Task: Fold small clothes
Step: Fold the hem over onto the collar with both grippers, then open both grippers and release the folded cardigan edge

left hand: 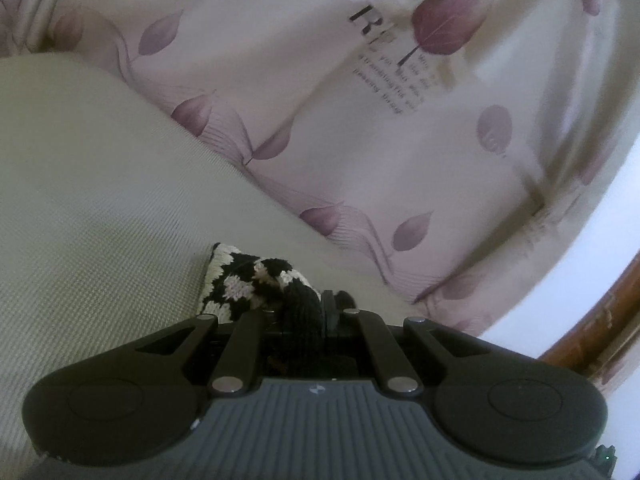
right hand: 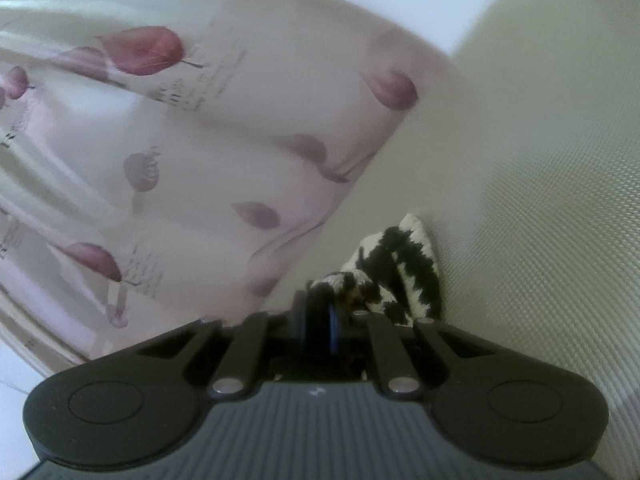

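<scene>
A small black-and-white knitted garment (left hand: 244,284) hangs from my left gripper (left hand: 310,312), which is shut on a bunched black edge of it. In the right wrist view the same knit (right hand: 404,276) trails to the right of my right gripper (right hand: 320,312), whose jaws are shut on another bunched corner. The knit lies partly against a cream ribbed cloth (left hand: 92,200) (right hand: 540,200). Most of the garment is hidden behind the gripper bodies.
A pale sheet with purple leaf prints and lettering (left hand: 360,120) (right hand: 180,160) spreads beyond the cream cloth. A brown wooden edge (left hand: 600,328) shows at the right of the left wrist view, next to a white surface (left hand: 560,300).
</scene>
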Demonstrator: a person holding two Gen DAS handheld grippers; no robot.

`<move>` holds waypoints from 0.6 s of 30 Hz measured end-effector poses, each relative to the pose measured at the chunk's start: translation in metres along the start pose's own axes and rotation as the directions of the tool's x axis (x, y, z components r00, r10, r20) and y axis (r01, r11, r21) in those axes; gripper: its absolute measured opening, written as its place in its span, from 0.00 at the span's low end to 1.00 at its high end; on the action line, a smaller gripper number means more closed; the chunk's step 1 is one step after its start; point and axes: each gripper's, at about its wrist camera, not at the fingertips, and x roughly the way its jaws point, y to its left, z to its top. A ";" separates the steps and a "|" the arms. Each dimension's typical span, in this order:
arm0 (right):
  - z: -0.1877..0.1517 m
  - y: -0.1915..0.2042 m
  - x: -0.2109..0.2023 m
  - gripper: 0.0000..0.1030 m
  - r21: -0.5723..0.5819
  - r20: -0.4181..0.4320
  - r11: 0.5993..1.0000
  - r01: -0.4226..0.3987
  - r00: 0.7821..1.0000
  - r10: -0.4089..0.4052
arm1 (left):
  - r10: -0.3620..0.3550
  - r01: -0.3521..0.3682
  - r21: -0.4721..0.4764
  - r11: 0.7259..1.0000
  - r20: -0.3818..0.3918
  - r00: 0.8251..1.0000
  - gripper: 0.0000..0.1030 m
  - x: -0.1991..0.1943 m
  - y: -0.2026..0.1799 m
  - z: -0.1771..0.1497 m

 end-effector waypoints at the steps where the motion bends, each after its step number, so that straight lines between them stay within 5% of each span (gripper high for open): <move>1: 0.000 -0.003 0.005 0.10 0.007 -0.001 1.000 0.002 1.000 -0.002 | 0.012 -0.012 0.004 1.000 -0.002 1.000 0.07 0.005 0.001 0.000; 14: 0.003 -0.038 0.043 0.12 0.121 0.020 0.993 0.007 1.000 -0.009 | 0.072 -0.074 -0.053 0.996 -0.033 0.997 0.14 0.047 0.015 -0.006; 17: 0.003 -0.042 0.044 0.12 0.127 0.037 0.992 -0.012 0.999 0.008 | 0.063 -0.064 -0.072 0.995 -0.020 0.998 0.39 0.047 0.015 -0.004; 18: 0.002 -0.043 0.043 0.13 0.134 0.048 0.991 -0.021 0.999 0.015 | 0.049 -0.050 -0.097 0.994 -0.013 0.999 0.57 0.045 0.017 -0.003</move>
